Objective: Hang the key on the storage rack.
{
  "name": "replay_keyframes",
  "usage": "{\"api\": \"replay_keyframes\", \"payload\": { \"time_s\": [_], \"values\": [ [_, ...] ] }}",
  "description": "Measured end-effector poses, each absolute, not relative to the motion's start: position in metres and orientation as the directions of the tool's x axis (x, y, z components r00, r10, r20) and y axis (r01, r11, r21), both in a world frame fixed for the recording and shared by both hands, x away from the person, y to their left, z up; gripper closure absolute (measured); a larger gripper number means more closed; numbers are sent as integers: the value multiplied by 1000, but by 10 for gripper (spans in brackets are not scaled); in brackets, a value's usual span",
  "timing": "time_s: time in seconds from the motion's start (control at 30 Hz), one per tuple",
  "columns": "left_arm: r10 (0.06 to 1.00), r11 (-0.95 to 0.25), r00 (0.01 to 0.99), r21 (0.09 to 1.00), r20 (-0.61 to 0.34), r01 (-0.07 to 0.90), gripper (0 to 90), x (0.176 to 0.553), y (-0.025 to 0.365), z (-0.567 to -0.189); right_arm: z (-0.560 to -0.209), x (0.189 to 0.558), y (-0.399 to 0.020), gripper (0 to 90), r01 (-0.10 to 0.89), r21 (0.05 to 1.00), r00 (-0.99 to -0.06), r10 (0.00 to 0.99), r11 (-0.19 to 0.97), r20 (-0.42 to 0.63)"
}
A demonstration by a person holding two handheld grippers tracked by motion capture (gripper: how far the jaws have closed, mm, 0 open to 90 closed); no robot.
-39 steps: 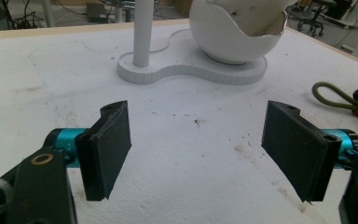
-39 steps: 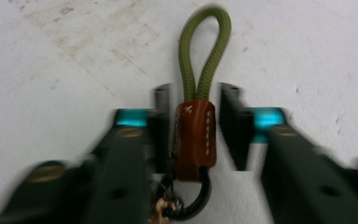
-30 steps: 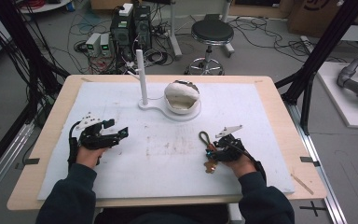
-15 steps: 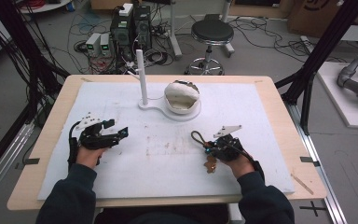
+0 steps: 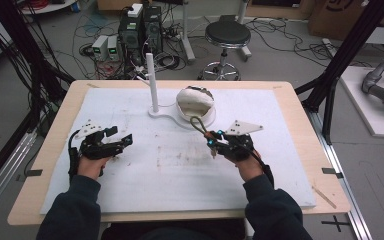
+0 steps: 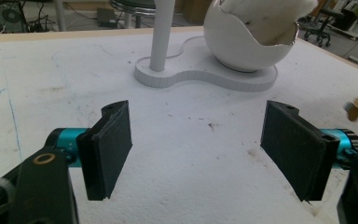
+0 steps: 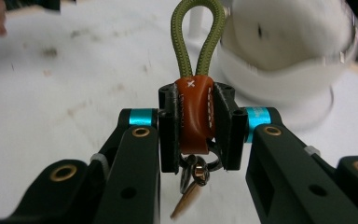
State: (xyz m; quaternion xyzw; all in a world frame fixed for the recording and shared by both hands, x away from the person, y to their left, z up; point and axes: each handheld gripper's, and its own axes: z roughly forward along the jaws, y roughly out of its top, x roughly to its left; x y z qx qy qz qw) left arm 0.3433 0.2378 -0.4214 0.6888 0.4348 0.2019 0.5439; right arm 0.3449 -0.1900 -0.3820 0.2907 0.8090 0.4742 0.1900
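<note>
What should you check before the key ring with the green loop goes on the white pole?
1. right gripper clamped on the keychain by its brown leather tab: ok.
2. Green loop free above the jaws and open: ok.
3. White pole upright on its base: ok.
4. Left gripper open, away from the pole: ok.
5. Key hangs loose below: ok.
6. Loop wide enough for the pole: cannot tell.

Even indoor light, soft shadows, one view blurred

The high view is evenly lit and slightly soft; the white egg-shaped holder (image 7: 289,60) smears in the right gripper view behind sharp near parts, while the left gripper view stays crisp and bright.
</note>
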Motion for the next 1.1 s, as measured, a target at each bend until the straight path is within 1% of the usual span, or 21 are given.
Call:
{"api": "replay_keyframes", "payload": {
  "time_s": [0.07, 0.13, 0.17, 0.27, 0.33, 0.37, 0.4, 0.47, 0.53, 0.7, 0.8, 0.9, 1.0, 1.1],
  "values": [
    [818, -30, 543, 927, -193, 375, 244, 343, 238, -421, -373, 351, -179, 742, 261, 893, -768, 639, 367, -38],
    [819, -27, 541, 928, -193, 373, 244, 343, 238, -421, -357, 361, -160, 742, 212, 906, -775, 628, 367, -73],
    [819, -27, 540, 927, -194, 373, 244, 344, 239, -421, -357, 361, -160, 742, 212, 906, -775, 628, 367, -73],
    [820, -23, 539, 929, -194, 370, 244, 344, 240, -421, -336, 376, -135, 742, 156, 915, -777, 618, 371, -119],
    [822, -18, 535, 929, -196, 369, 244, 344, 240, -421, -327, 385, -122, 742, 138, 918, -777, 615, 373, -133],
    [822, -18, 535, 929, -196, 369, 244, 344, 240, -421, -327, 385, -122, 742, 138, 918, -777, 615, 373, -133],
    [822, -22, 536, 930, -192, 368, 244, 344, 241, -421, -319, 393, -109, 741, 120, 917, -777, 611, 381, -152],
    [820, -27, 540, 930, -189, 366, 244, 344, 241, -421, -315, 396, -103, 741, 112, 916, -774, 612, 385, -162],
    [820, -23, 538, 929, -194, 369, 244, 343, 240, -421, -308, 406, -83, 741, 92, 909, -766, 612, 406, -196],
    [819, -19, 539, 929, -197, 369, 244, 343, 240, -421, -306, 418, -63, 741, 94, 895, -756, 616, 435, -220],
    [817, -19, 542, 929, -198, 369, 244, 344, 241, -421, -308, 428, -46, 741, 109, 873, -735, 630, 475, -251],
    [817, -16, 540, 930, -200, 368, 244, 344, 241, -421, -310, 432, -40, 740, 114, 865, -720, 641, 488, -266],
    [817, -16, 541, 930, -200, 367, 244, 344, 241, -421, -317, 441, -32, 740, 147, 843, -694, 661, 517, -284],
    [816, -17, 543, 930, -200, 367, 244, 344, 241, -421, -321, 446, -31, 738, 163, 841, -691, 668, 516, -276]
  ]
}}
